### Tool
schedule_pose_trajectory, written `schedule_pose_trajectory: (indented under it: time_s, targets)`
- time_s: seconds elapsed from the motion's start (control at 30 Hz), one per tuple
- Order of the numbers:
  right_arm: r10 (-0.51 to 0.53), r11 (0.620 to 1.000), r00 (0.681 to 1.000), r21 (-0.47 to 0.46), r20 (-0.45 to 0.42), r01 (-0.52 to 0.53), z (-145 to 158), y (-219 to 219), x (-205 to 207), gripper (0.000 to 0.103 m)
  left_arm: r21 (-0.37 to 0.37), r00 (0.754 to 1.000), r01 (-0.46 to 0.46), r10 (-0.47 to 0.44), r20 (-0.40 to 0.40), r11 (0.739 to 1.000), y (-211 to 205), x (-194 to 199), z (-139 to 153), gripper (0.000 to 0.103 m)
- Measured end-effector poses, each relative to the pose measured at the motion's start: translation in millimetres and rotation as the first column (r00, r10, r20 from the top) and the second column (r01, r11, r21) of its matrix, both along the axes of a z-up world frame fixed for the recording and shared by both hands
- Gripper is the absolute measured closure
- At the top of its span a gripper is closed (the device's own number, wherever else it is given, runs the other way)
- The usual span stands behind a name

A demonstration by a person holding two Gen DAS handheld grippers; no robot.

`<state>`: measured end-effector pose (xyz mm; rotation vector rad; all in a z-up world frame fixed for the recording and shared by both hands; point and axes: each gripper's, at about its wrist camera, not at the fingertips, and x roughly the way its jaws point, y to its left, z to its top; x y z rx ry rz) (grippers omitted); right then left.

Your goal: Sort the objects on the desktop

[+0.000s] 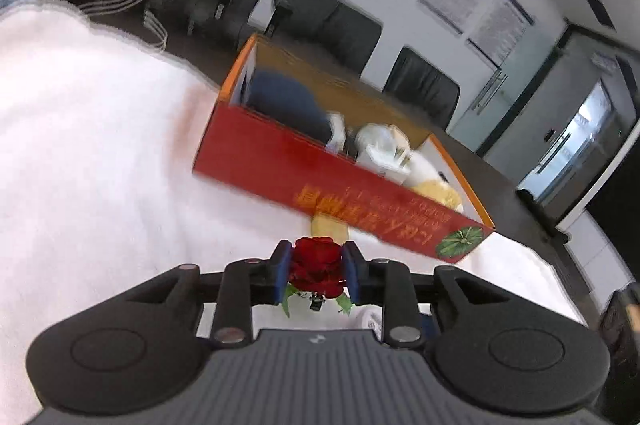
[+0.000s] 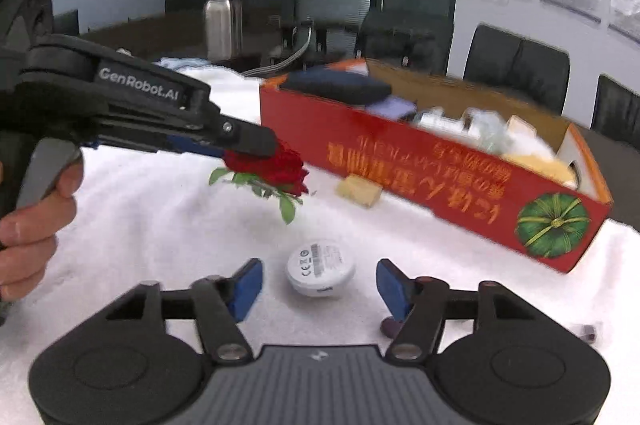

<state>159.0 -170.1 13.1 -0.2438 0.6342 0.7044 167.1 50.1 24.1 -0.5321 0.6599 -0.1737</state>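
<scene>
Clearly pinched the red rose (image 1: 318,267) between the left gripper (image 1: 316,275) pads, ahead of the red cardboard box (image 1: 280,165). Best carried over the near wall before release. Held the right gripper (image 2: 320,285) half open astride the white round puck (image 2: 320,268), untouched.

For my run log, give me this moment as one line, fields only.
left gripper: shut on rose | right gripper: open over white puck | red box: partly filled

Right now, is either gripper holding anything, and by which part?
Left gripper holds the red artificial rose by its bloom, pinched between the fingers. Right gripper holds nothing; its fingers straddle the round white device without touching.
</scene>
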Motion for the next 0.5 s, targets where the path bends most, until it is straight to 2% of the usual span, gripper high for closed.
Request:
schedule_pose_trajectory:
  time_s: [0.03, 0.1, 0.13, 0.17, 0.2, 0.23, 0.27, 0.3, 0.33, 0.37, 0.43, 0.5]
  targets:
    - [0.004, 1.0, 1.0, 0.021, -0.009, -0.004, -1, 1, 2, 0.065, -0.026, 1.0, -0.014, 0.013, -0.022, 1.0, 4, 3, -3, 0.076]
    - [-0.004, 0.995, 0.998, 0.103, -0.056, 0.01, 1, -3, 7, 0.066, -0.025, 0.998, -0.045, 0.044, -0.033, 0.999, 10, 3, -6, 0.075]
    - [0.002, 0.982, 0.994, 0.19, -0.111, 0.019, 4, -12, 12, 0.066, -0.016, 0.998, -0.064, 0.063, -0.028, 0.998, 12, 2, -7, 0.071]
    - [0.003, 0.967, 0.988, 0.252, -0.156, 0.037, 6, -20, 16, 0.066, -0.002, 0.997, -0.08, 0.08, -0.022, 0.997, 13, 0, -7, 0.066]
    - [-0.006, 0.944, 0.978, 0.321, -0.211, 0.075, 10, -32, 22, 0.066, 0.017, 0.995, -0.097, 0.097, -0.008, 0.995, 12, -2, -5, 0.054]
    - [-0.016, 0.91, 0.962, 0.395, -0.274, 0.127, 11, -46, 29, 0.066, 0.039, 0.994, -0.107, 0.107, 0.015, 0.993, 10, -4, -2, 0.041]
    - [-0.021, 0.873, 0.943, 0.454, -0.332, 0.18, 12, -60, 37, 0.066, 0.063, 0.993, -0.112, 0.109, 0.052, 0.992, 6, -7, 2, 0.037]
    - [-0.038, 0.844, 0.929, 0.486, -0.368, 0.226, 12, -71, 42, 0.066, 0.076, 0.991, -0.108, 0.102, 0.083, 0.991, 3, -9, 5, 0.029]
    - [-0.071, 0.838, 0.924, 0.48, -0.375, 0.26, 13, -77, 46, 0.066, 0.091, 0.989, -0.099, 0.089, 0.114, 0.991, -1, -12, 8, 0.02]
    - [-0.115, 0.844, 0.925, 0.455, -0.362, 0.283, 13, -81, 47, 0.066, 0.104, 0.988, -0.083, 0.068, 0.138, 0.991, -4, -14, 10, 0.016]
    - [-0.142, 0.842, 0.914, 0.439, -0.38, 0.313, 9, -85, 50, 0.066, 0.142, 0.983, -0.051, 0.025, 0.181, 0.989, -14, -20, 15, 0.013]
    - [-0.094, 0.815, 0.889, 0.479, -0.449, 0.328, 0, -89, 56, 0.066, 0.197, 0.967, 0.007, -0.057, 0.25, 0.98, -29, -30, 20, 0.01]
